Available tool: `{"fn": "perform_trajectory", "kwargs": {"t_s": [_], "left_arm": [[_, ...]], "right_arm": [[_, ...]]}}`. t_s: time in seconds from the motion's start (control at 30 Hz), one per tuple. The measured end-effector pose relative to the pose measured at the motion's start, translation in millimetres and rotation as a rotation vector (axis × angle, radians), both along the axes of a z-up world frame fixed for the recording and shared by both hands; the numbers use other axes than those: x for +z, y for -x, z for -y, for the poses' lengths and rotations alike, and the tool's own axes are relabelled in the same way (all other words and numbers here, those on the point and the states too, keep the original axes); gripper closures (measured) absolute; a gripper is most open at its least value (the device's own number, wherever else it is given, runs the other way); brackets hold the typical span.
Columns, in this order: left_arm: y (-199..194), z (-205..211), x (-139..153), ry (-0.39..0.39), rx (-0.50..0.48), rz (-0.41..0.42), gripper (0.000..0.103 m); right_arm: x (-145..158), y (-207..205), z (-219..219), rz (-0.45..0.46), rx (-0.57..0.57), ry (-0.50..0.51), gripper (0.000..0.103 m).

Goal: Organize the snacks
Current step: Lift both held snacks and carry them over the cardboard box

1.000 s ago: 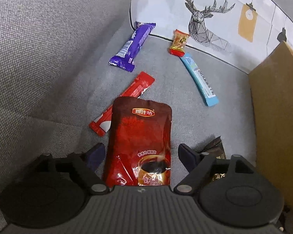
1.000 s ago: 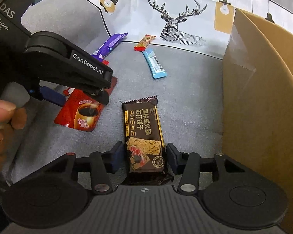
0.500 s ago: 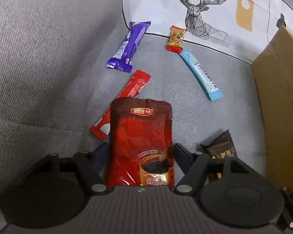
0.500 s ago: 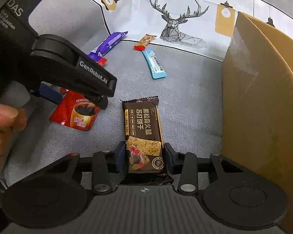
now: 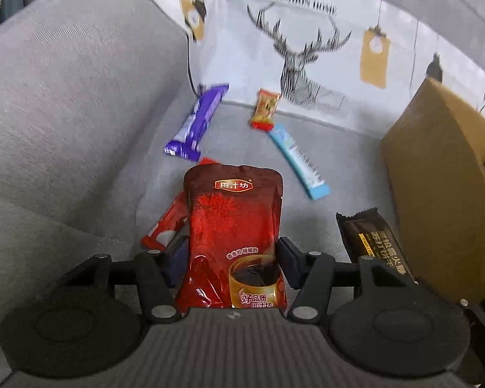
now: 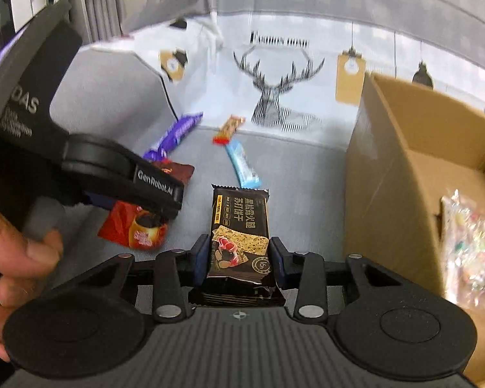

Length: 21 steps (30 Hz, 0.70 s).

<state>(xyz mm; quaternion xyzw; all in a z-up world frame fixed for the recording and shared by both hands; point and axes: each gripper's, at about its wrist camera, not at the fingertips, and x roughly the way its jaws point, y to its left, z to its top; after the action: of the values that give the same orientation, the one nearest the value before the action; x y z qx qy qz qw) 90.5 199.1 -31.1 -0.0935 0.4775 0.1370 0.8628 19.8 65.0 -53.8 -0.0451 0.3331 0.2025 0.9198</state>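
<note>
Jaws of the left gripper (image 5: 232,255) are clamped on the lower sides of a red drink pouch (image 5: 232,226), whose long axis runs straight out along the fingers, its rounded top edge pointing away toward the deer-print cushion (image 5: 307,55). Jaws of the right gripper (image 6: 237,257) are likewise pressed against both long edges of a dark brown cracker bar (image 6: 241,226), which points lengthwise away from the camera, its crimped far end toward the same cushion and its near end tucked under the gripper body. In the right wrist view the left gripper (image 6: 165,207) shows from the side with the pouch (image 6: 135,229) hanging in it, tilted, to the left of the cracker bar; part of a hand (image 6: 22,258) grips its handle. On the grey sofa seat (image 5: 339,168) in front of the cushion lie a purple bar (image 5: 197,123) with its long axis running toward the cushion, a small orange candy pack (image 5: 265,109) at the cushion's lower edge, and a light blue stick (image 5: 297,161) angled from just below the candy pack outward to the right. A red stick pack (image 5: 166,226) lies diagonally, partly hidden behind the pouch. A cardboard box (image 6: 404,168) stands open to the right of the cushion, with a clear bag of coloured sweets (image 6: 472,245) inside it.
</note>
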Motion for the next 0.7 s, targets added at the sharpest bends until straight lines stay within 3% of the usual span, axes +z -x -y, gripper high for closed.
{"fn": "perform_trajectory", "kwargs": {"t_s": [0.23,0.47,0.6,0.7], "left_arm": [[22.1,8.6,35.6,-0.016,0.023,0.173,0.040],[50.7,44.5,66.9,-0.037,-0.019,0.321,0.040],[55.8,65.1,66.8,-0.040,-0.064,0.323,0.040],[55.6,76.9,64.4,-0.059,-0.100,0.317,0.040]], "right_arm": [[45.8,5.0,18.4,0.068,-0.028,-0.033,0.061],[109.4,18.0,69.2,0.287,0.038,-0.141,0.061],[98.4,18.7,92.9,0.347,0.012,-0.174,0.061],[77.4,10.7,107.6,0.292,-0.037,-0.184,0.061]]}}
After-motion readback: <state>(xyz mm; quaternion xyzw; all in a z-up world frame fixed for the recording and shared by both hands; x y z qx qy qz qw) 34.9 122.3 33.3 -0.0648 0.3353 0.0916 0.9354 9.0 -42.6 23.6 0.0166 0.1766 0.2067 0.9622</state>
